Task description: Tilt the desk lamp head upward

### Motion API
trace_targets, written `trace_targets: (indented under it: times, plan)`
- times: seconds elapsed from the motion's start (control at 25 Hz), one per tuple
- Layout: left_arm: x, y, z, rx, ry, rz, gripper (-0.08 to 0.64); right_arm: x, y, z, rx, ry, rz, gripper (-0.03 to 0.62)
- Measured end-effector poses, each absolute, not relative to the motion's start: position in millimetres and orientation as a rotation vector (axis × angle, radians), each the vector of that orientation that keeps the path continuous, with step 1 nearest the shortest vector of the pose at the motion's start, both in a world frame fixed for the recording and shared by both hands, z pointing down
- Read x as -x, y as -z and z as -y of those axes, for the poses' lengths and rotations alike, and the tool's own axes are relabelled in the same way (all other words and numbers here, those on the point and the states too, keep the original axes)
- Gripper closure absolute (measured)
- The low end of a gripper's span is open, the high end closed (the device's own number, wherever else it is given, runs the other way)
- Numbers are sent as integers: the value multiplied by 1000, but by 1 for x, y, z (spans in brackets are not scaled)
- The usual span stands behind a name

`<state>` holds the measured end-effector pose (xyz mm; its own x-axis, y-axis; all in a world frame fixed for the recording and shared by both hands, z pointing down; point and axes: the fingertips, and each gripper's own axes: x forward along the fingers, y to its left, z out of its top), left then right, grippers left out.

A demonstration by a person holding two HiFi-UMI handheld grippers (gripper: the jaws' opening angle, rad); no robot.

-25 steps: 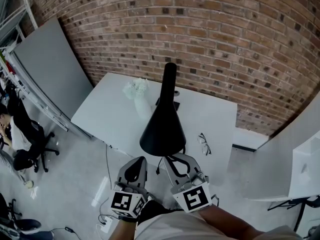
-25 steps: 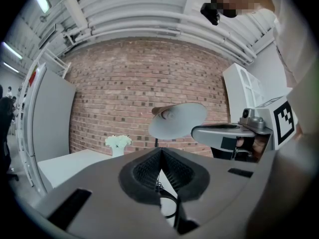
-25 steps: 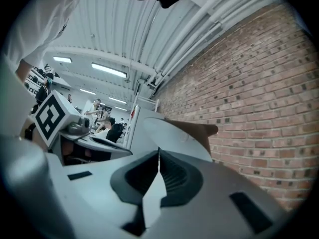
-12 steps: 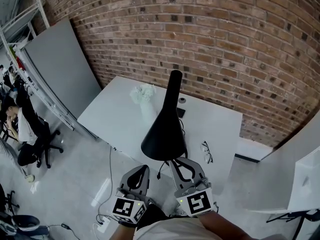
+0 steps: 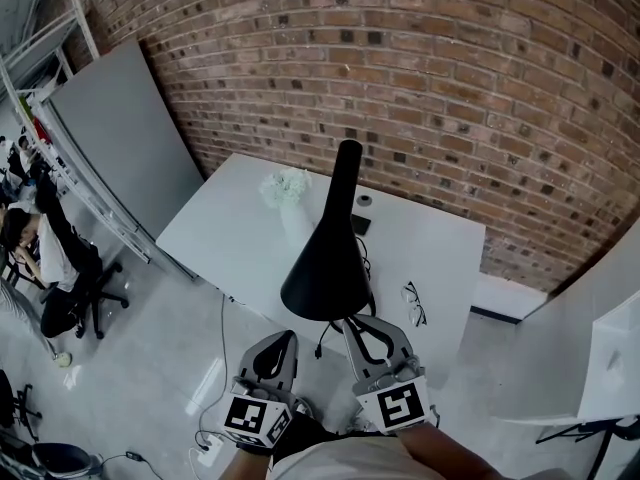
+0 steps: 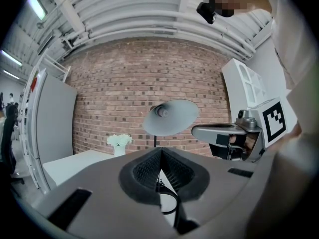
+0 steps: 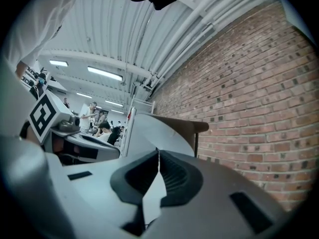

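Here the lamp head (image 5: pixel 326 268) hangs at twelve o'clock from the right gripper (image 5: pixel 353 322) and at one o'clock from the left gripper (image 5: pixel 281 337). Both pairs of jaws are clenched and empty. A nudge under the rim may slip and rock the lamp.

White table (image 5: pixel 225 236) sits ahead of and below the fingers of the left gripper (image 5: pixel 285 336) and right gripper (image 5: pixel 357 323). On it:
- A black desk lamp (image 5: pixel 328 268) stands just ahead of the right fingers.
- Glasses (image 5: pixel 414 304) lie ahead-right of them, near the table's front edge.
- A white flower vase (image 5: pixel 287 200) stands well ahead of the left fingers.
- A small round thing (image 5: pixel 365 200) lies farthest, past the lamp.
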<state>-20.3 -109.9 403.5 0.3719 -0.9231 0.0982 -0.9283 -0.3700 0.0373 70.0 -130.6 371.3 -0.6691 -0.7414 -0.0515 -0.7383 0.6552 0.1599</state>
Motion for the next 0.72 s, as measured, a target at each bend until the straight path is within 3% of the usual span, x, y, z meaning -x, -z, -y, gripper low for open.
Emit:
trace_targets:
  times: [0.72]
  plan:
    - [8, -402, 117, -2563, -68, 1664, 552, -98, -371, 138, -1402, 225, 2783, 572]
